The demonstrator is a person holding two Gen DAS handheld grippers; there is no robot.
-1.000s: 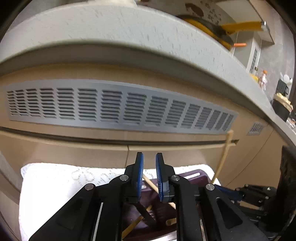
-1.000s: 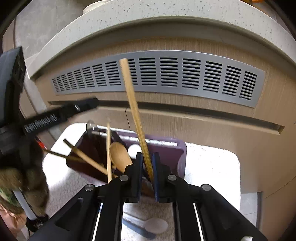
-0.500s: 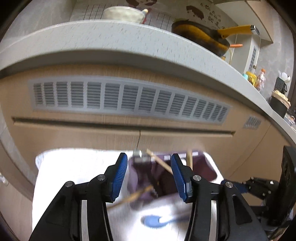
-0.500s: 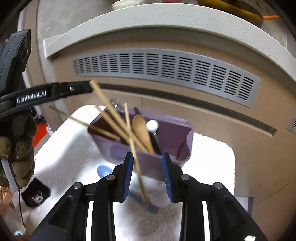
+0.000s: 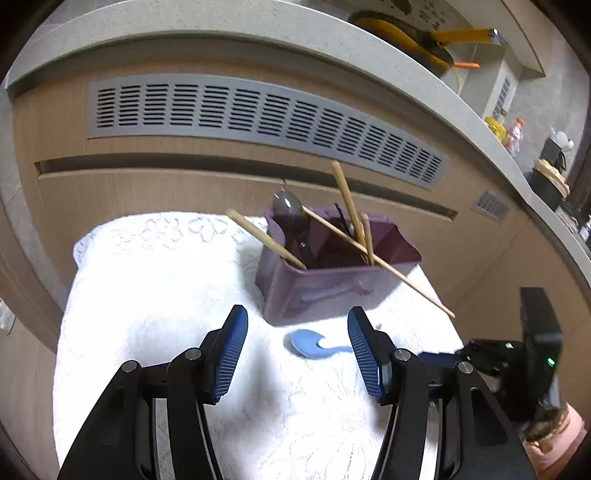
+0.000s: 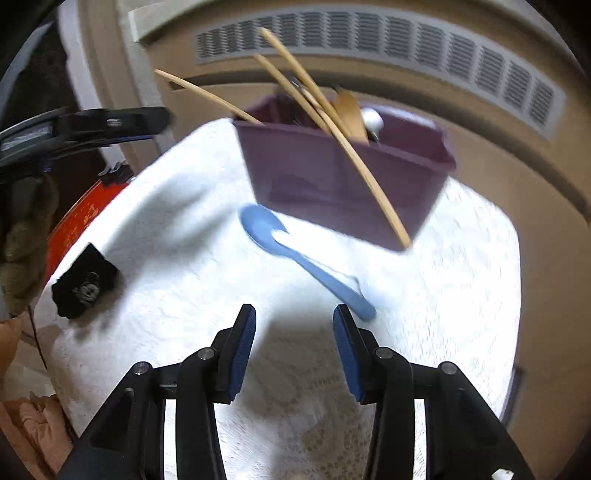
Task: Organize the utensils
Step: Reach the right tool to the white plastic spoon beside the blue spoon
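Note:
A purple utensil bin (image 5: 325, 288) (image 6: 332, 177) stands on a white lace cloth (image 5: 147, 295) (image 6: 184, 240). Wooden chopsticks (image 5: 351, 218) (image 6: 295, 85), a wooden spoon (image 6: 351, 114) and a metal spoon (image 5: 286, 203) stick out of it; one chopstick (image 5: 406, 280) (image 6: 369, 184) slants over its front wall. A blue plastic spoon (image 5: 310, 345) (image 6: 295, 254) lies on the cloth before the bin. My left gripper (image 5: 295, 349) hovers near that spoon, jaws opening, nothing pressed between them. My right gripper (image 6: 293, 341) is also opening and empty, just short of the spoon's handle.
A wooden cabinet front with a grey vent grille (image 5: 258, 110) (image 6: 406, 48) rises behind the cloth under a speckled counter (image 5: 221, 22) carrying a yellow pan (image 5: 406, 29). A small black pouch (image 6: 83, 282) lies at the cloth's left edge beside a red box (image 6: 81, 218).
Both grippers pulled back from the bin and sank toward the cloth. Both went from nearly shut to open; the right let go of the chopstick, which now slants over the bin's wall.

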